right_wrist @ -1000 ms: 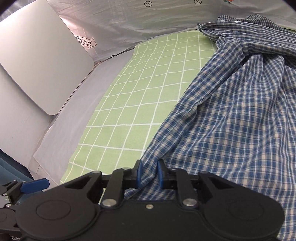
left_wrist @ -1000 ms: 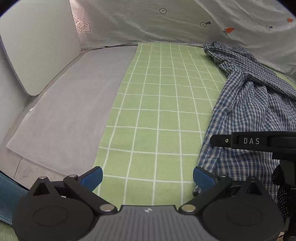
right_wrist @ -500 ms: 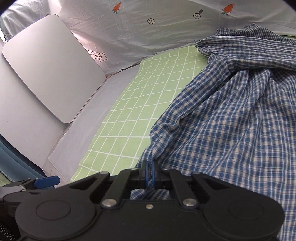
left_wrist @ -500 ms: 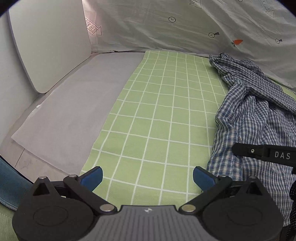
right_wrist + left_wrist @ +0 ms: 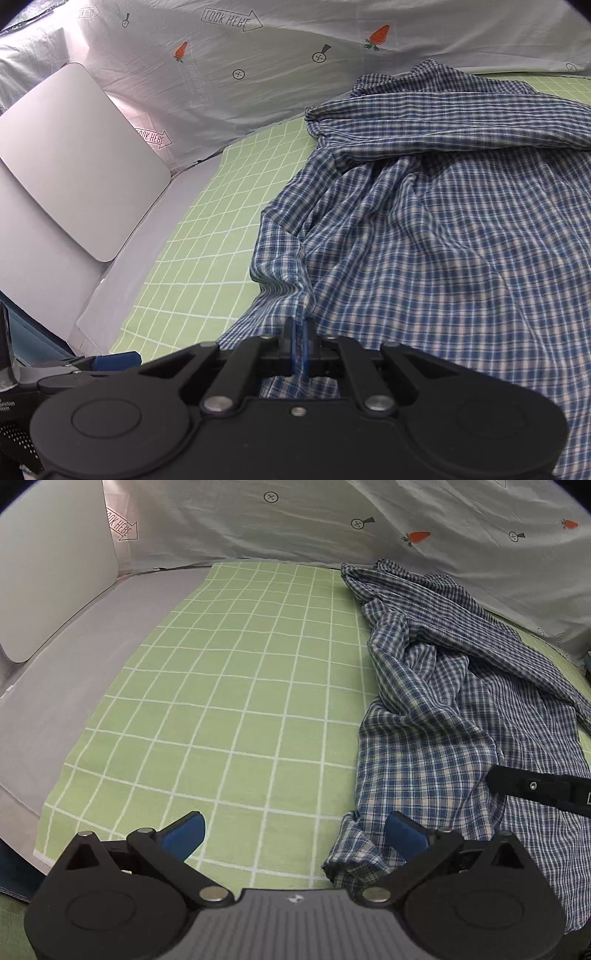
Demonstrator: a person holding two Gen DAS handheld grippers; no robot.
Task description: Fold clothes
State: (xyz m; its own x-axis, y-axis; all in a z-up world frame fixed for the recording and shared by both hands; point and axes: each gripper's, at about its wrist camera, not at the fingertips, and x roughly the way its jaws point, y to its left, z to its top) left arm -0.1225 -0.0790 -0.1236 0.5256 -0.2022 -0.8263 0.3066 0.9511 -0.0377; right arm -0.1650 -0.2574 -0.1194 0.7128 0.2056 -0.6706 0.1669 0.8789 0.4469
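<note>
Shirt (image 5: 443, 240) lies rumpled, its near edge pinched by the right gripper (image 5: 298, 343); the left gripper (image 5: 293, 834), fingers spread, hovers just left of that edge.

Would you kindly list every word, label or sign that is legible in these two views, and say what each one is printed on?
"LOOK HERE", inside an arrow outline: on the white printed sheet at the back, top of the right wrist view.
"LOOK HERE", second arrow: same sheet, beside the grey board, right wrist view.
"OOK HERE", arrow partly cut off by the board: left wrist view.
Small white print on the black device at the lower left edge, right wrist view: too small to read.
</note>
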